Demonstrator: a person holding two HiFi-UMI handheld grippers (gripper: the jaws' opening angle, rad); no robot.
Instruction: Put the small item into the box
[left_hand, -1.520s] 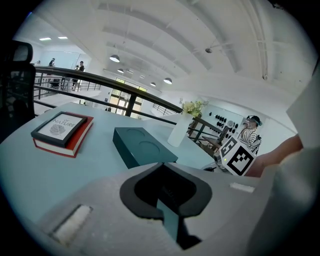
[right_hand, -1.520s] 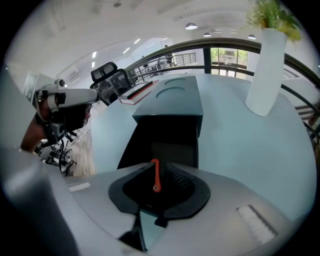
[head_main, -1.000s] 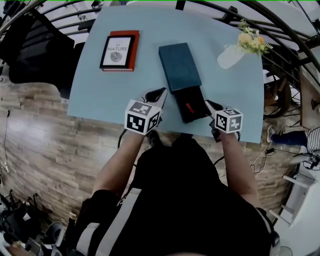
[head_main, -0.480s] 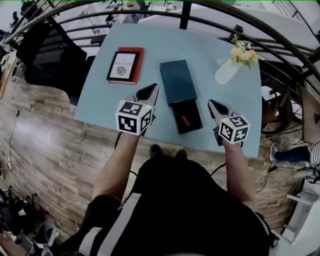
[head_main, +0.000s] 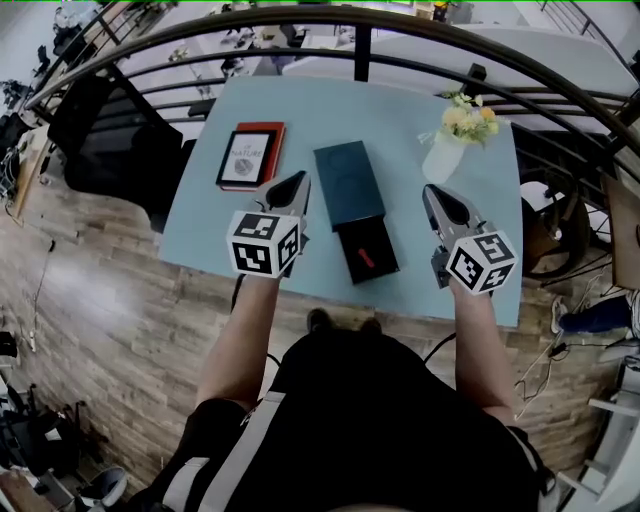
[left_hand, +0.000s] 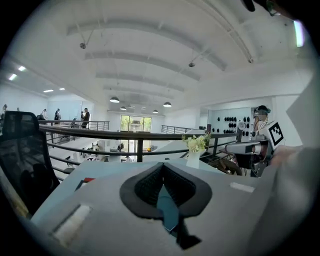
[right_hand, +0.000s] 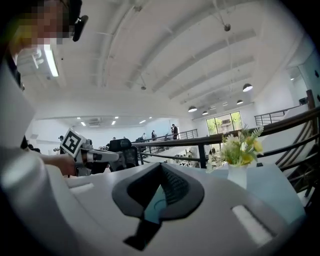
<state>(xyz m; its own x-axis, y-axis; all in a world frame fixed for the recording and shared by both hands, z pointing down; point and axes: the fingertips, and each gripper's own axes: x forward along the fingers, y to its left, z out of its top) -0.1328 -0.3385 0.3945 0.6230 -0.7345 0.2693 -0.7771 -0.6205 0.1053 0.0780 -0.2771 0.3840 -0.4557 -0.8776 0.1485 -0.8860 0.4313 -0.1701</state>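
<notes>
The left tool and right tool have been lifted clear of the box, jaws closed on nothing, since the small red item is already laid in its open drawer.

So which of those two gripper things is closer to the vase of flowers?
The right. The right gripper sits just on the person's side of the vase; the left gripper is across the box from it, by the book.

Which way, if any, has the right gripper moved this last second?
Yes: the right gripper has drawn right, away from the black tray, nearer the vase.
</notes>
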